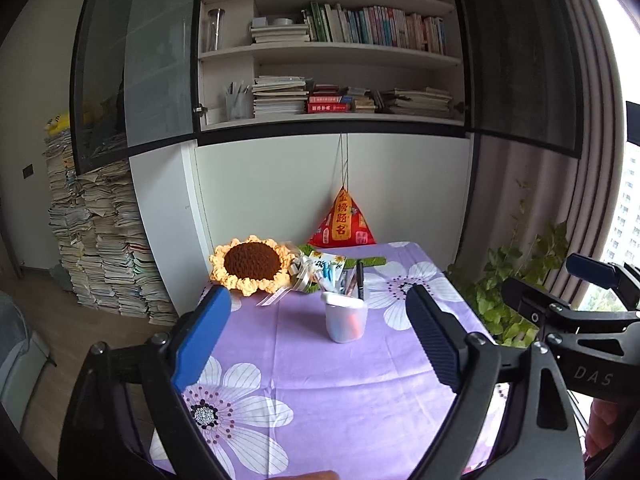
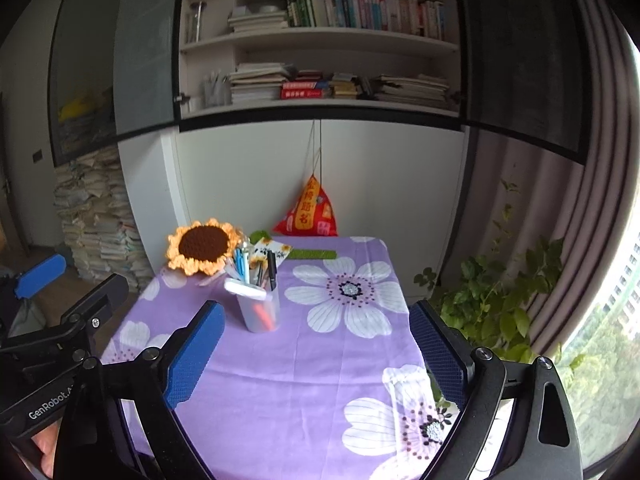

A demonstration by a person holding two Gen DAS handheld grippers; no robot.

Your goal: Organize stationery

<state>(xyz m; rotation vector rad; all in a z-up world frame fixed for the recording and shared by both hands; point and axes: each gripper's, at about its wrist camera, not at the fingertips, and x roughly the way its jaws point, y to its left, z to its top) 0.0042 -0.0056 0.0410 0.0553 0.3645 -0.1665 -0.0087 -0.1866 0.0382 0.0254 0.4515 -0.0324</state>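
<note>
A translucent white pen cup (image 1: pixel 346 319) stands on the purple flowered tablecloth (image 1: pixel 320 380), holding several pens and a black marker (image 1: pixel 360 278). It also shows in the right wrist view (image 2: pixel 259 311). My left gripper (image 1: pixel 320 316) is open and empty, held above the near part of the table, short of the cup. My right gripper (image 2: pixel 318 334) is open and empty, to the right of the cup and nearer than it. A green ruler (image 2: pixel 312 254) lies flat at the far edge of the table.
A crocheted sunflower (image 1: pixel 252 264) and a small card bundle (image 1: pixel 326 266) sit behind the cup. A red pyramid bag (image 1: pixel 343 222) hangs against the wall. Bookshelves rise behind, a paper stack (image 1: pixel 104 240) stands left, and a potted plant (image 2: pixel 496 308) stands right of the table.
</note>
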